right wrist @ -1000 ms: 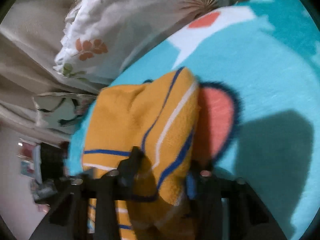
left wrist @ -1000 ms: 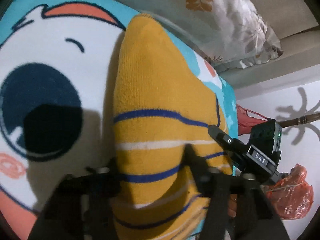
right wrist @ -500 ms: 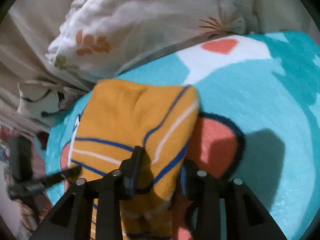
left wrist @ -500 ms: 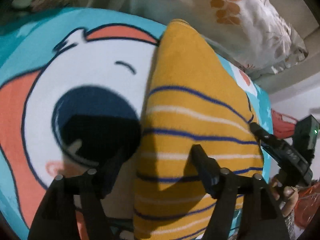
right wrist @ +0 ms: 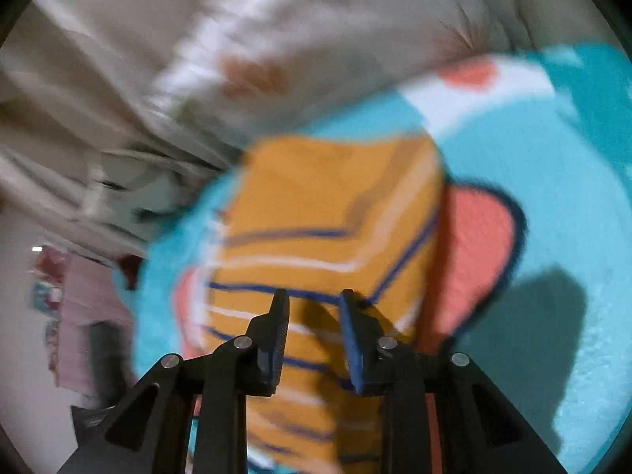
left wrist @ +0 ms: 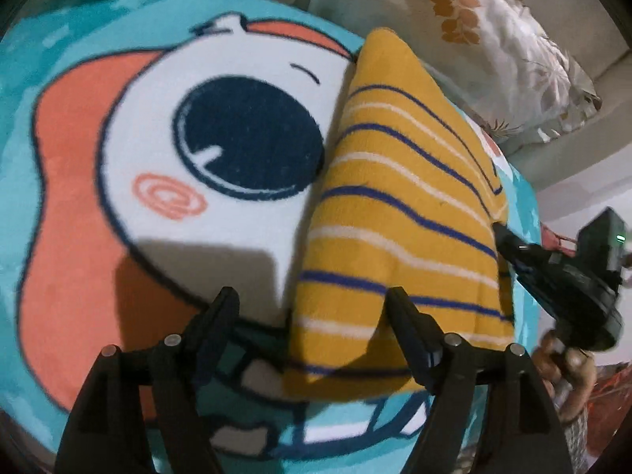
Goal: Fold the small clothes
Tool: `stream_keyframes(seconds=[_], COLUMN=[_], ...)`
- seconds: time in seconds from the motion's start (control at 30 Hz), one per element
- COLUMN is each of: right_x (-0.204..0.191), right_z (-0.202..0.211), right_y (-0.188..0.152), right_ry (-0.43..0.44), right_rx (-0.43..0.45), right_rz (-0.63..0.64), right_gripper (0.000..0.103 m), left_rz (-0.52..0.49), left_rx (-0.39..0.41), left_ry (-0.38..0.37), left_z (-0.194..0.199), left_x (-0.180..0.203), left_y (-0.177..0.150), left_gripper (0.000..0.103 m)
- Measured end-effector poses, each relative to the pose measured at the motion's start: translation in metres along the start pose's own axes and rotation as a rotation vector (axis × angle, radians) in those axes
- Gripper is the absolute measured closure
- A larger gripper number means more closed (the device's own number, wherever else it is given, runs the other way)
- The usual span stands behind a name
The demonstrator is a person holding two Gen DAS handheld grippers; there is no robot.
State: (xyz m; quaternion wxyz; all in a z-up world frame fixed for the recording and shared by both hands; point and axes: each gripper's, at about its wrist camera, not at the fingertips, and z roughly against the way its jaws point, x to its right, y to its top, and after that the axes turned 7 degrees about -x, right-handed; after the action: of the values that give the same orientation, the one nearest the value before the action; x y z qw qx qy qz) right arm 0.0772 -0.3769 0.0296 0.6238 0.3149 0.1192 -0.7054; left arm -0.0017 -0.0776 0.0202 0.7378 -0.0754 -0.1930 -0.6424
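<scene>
A big blue blanket (left wrist: 47,31) with a cartoon face on it covers the bed, and a flowery pillow (left wrist: 493,39) lies past its far edge. On the blanket sits the small yellow striped garment (left wrist: 399,213), already folded into a long, narrow shape. Its long side runs away from the left gripper (left wrist: 312,312), from close by up toward the pillow. The garment lies a bit to the right of that gripper's middle, with the near end between the two fingers. The left gripper's jaws have just been opening and now stand wide; they do not press on the cloth, though the right finger looks very near it (maybe even brushing the top). The right gripper (right wrist: 314,316) comes at the garment from the other long side, and the left view shows its tip at the garment's right edge. Its jaws have just been closing and stand close together over the cloth, but the picture is blurry, so I cannot tell if they pinch a bit of it. For the next fold, I think both hands are near enough to the garment.
</scene>
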Motion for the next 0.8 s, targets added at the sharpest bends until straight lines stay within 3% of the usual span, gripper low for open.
stream_keyframes(seconds=[0.07, 0.17, 0.3, 0.4, 0.5, 0.6, 0.8], right_x=[0.009, -0.004, -0.052, -0.083, -0.095, -0.082, -0.065], right_z=[0.008, 0.027, 0.045, 0.03, -0.011, -0.038, -0.017], right_y=[-0.003, -0.008, -0.02, -0.032, -0.039, -0.056, -0.082], right_ry=[0.026, -0.005, -0.014, 0.045, 0.074, 0.03, -0.023], right_rx=[0.018, 0.064, 0.133, 0.092, -0.003, -0.067, -0.064], right_rz=[-0.031, 0.012, 0.16, 0.221, 0.198, 0.138, 0.039], right_gripper=[0.098, 0.095, 0.091, 0.091, 0.091, 0.094, 0.095], left_rz=[-0.017, -0.029, -0.03, -0.047, -0.056, -0.065, -0.074], left_rx=[0.051, 0.127, 0.183, 0.186, 0.188, 0.191, 0.187], left_ry=[0.046, 0.116, 0.193, 0.231, 0.223, 0.196, 0.169], left_z=[0.023, 0.049, 0.069, 0.072, 0.075, 0.079, 0.086], left_x=[-0.007, -0.011, -0.018, -0.021, -0.027, -0.035, -0.058], left_y=[-0.011, -0.023, -0.033, -0.035, -0.034, -0.026, -0.015], left_gripper=[0.027, 0.027, 0.027, 0.027, 0.027, 0.027, 0.027])
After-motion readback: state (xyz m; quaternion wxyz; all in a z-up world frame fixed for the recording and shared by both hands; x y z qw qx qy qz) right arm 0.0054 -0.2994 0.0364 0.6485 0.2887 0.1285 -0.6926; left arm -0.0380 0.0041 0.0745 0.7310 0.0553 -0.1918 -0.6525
